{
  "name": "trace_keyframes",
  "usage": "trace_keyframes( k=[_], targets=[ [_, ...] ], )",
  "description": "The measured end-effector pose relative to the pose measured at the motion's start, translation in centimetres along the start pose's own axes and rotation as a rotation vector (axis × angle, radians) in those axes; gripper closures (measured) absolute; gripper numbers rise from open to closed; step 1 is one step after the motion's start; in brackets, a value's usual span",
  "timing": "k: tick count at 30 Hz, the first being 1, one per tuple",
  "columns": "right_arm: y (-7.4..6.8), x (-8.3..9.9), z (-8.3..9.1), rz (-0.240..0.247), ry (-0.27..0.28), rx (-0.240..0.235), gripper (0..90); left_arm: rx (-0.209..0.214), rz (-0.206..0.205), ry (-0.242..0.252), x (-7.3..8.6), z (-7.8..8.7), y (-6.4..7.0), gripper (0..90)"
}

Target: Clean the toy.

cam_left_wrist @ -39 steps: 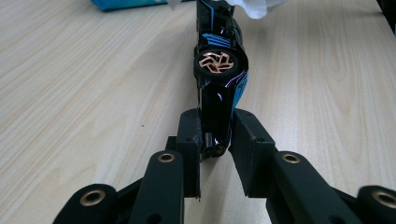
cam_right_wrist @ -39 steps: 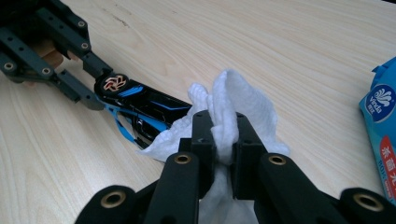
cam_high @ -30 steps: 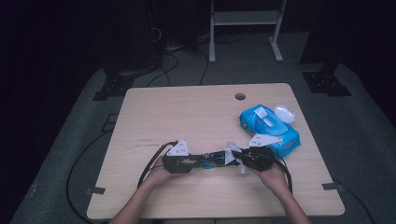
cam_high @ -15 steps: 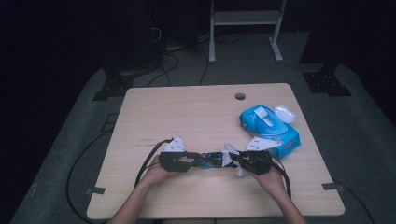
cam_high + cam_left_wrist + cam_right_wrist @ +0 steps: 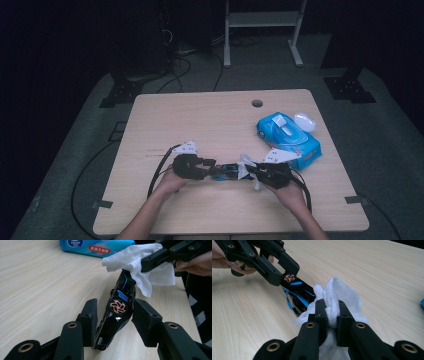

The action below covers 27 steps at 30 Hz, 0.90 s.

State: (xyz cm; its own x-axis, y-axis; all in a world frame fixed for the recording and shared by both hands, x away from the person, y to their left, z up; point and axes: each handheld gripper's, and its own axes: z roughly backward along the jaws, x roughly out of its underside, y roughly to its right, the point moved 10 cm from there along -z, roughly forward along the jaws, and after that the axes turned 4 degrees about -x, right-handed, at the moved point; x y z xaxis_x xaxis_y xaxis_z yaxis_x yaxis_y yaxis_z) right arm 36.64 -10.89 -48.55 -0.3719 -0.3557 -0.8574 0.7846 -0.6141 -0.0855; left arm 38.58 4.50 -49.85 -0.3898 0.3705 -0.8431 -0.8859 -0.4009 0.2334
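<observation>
A dark room surrounds a light wooden table (image 5: 200, 125), with cables on the grey floor and a white metal stand (image 5: 262, 20) behind it. A person's 2 forearms come in from the near edge, each hand holding a gripper.

The left gripper (image 5: 113, 312) is closed on a black toy (image 5: 119, 307) with blue stripes and a copper pinwheel mark; its 2 jaws press against the toy's sides near one end. In the high view the toy (image 5: 226, 171) sits just above the table's near half, held between the 2 grippers, whose tips point toward each other.

The right gripper (image 5: 331, 312) is pinched on a white tissue (image 5: 337, 300), a fold of which sticks up between its jaws. The tissue touches the far end of the toy, draped over its tip, as the left gripper view shows (image 5: 140, 262).

To the right of the hands, near the right edge of the table, lies a blue pack of wipes (image 5: 287, 137), with its white lid (image 5: 305, 121) open beside it. The pack stays apart from the toy. A round hole (image 5: 257, 103) sits in the table near its far edge.
</observation>
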Motion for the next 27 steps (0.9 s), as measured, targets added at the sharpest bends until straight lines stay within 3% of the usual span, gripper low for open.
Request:
trace_keyframes(
  k=[5, 6, 27],
  targets=[
    [-0.1, 0.08, 0.04, 0.002, 0.003, -0.005, 81.9, 0.003, 0.042, 0.01, -0.04, 0.31, -0.37, 52.4],
    [-0.13, 0.08, 0.05, 0.002, 0.004, -0.007, 81.9, 0.008, 0.066, 0.028, -0.25, 0.51, -0.54, 52.3],
    [-0.78, 0.31, 0.43, 0.012, 0.005, -0.023, 81.9, 0.007, 0.116, 0.007, -0.11, -0.06, -0.52, 42.8]
  ],
)
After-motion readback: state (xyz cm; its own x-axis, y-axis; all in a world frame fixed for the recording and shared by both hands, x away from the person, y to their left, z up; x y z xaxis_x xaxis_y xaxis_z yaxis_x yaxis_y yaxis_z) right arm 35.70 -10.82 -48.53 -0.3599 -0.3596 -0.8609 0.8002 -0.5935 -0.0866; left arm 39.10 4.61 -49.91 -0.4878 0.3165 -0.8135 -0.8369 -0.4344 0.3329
